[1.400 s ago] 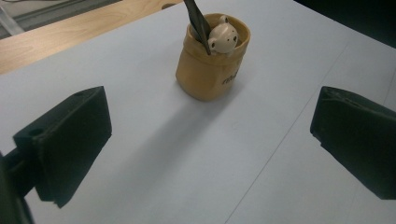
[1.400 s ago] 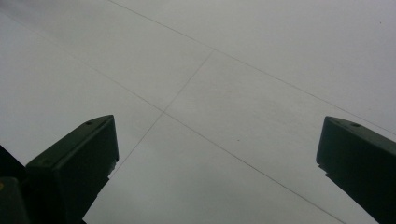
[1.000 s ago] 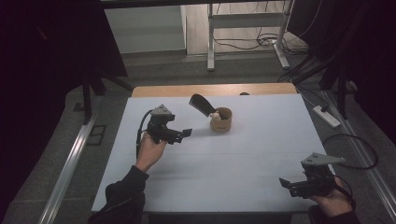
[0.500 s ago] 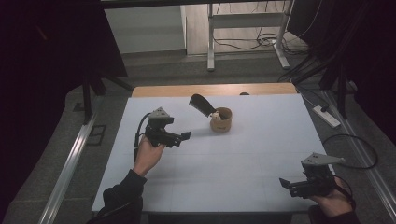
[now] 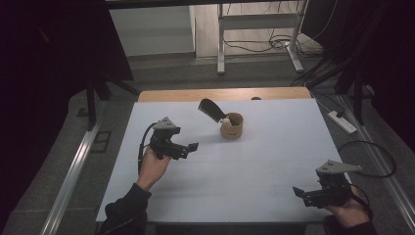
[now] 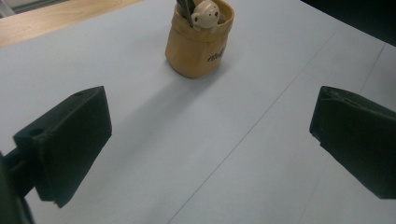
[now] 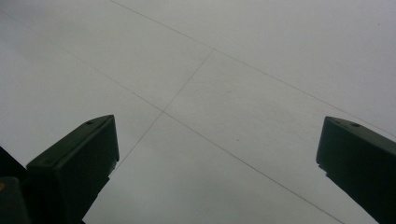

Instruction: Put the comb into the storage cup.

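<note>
Left gripper (image 5: 192,146): jaws spread, aimed at tan pouch (image 6: 200,41) near desk's far edge.
Risk: off-centre approach could topple it.
Right gripper (image 5: 299,192): jaws spread, empty.

High view: fixed above near edge of table (image 5: 254,196), facing forward and down, far off, whole top in sight. Left gripper view: low, close over surface, aimed at tan pot (image 6: 198,44) near far edge; pot (image 5: 231,128) shared with high view. Right gripper view: tight on bare surface by near right corner.
</note>
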